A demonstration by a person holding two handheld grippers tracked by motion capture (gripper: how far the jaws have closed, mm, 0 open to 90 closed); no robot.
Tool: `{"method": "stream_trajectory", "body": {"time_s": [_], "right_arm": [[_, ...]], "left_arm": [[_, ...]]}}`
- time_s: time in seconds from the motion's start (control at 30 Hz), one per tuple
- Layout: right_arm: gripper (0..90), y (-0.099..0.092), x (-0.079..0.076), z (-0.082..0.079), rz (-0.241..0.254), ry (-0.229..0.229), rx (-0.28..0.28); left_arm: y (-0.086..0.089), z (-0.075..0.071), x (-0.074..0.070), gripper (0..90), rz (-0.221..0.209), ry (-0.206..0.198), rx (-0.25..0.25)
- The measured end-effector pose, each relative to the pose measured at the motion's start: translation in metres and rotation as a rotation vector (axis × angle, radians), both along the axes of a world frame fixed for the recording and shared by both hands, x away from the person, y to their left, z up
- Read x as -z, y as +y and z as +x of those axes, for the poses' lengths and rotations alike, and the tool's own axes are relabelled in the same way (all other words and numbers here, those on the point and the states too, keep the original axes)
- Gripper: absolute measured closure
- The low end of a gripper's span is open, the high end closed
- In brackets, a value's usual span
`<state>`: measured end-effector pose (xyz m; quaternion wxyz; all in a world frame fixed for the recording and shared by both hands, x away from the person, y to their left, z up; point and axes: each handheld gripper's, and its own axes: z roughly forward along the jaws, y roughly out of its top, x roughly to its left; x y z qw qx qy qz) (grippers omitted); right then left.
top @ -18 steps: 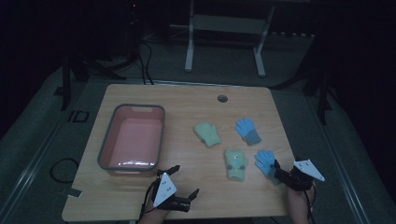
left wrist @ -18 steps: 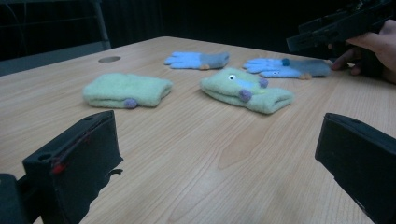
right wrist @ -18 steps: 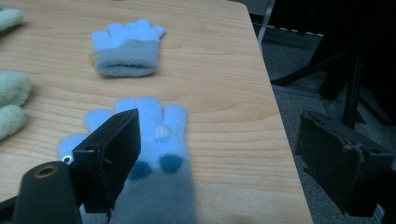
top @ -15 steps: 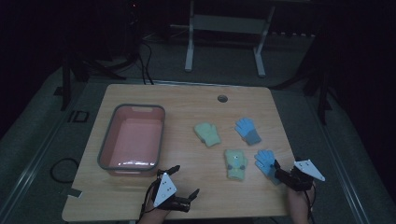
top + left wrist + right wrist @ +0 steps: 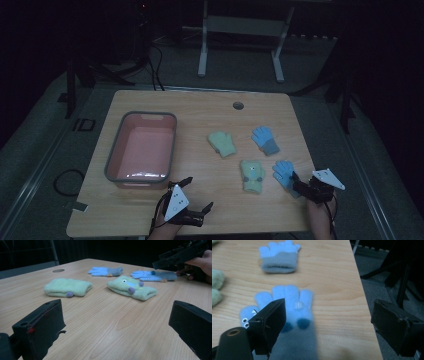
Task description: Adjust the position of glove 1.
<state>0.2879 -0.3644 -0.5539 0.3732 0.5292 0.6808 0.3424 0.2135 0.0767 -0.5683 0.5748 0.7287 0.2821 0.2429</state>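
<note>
Right claw [image 5: 328,325] hovered low over the near blue glove [image 5: 287,312], jaws spread wide, nothing gripped; one jaw sat above the glove's thumb side, the other out past the edge of the surface [image 5: 200,107]. That glove [image 5: 285,172] lay flat at the near right of the surface, fingers pointing away. Second blue glove [image 5: 265,140] lay farther back, apart from it. Two green gloves [image 5: 252,175] [image 5: 221,144] lay to their left. Left claw [image 5: 197,197] was wide and empty, near the front edge, just beside the pink tub [image 5: 172,145].
</note>
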Motion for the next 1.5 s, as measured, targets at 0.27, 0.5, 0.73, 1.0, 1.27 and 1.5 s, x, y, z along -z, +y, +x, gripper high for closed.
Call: {"method": "stream_trajectory", "body": {"time_s": [0.27,0.5,0.73,1.0,1.27,1.5], "right_arm": [[14.9,-0.005,-0.022,0.008,0.067,0.131,-0.028],[12.2,-0.007,-0.064,0.016,0.131,0.115,-0.040],[14.6,0.000,-0.099,0.023,0.159,0.066,-0.091],[23.3,0.017,-0.131,0.039,0.144,0.070,-0.162],[23.4,0.045,-0.156,0.056,0.111,0.067,-0.237],[24.8,0.079,-0.167,0.069,0.079,0.058,-0.317]], "left_arm": [[0.000,0.000,0.000,0.0,0.001,0.000,-0.010],[-0.001,-0.001,0.000,0.0,0.001,-0.003,-0.015],[-0.001,0.000,0.000,0.0,0.002,-0.003,-0.014],[-0.001,-0.001,0.000,0.0,0.000,-0.005,-0.012],[0.000,0.000,0.000,0.0,-0.006,0.000,-0.008],[0.000,0.000,0.000,0.0,-0.004,-0.001,-0.005]]}}
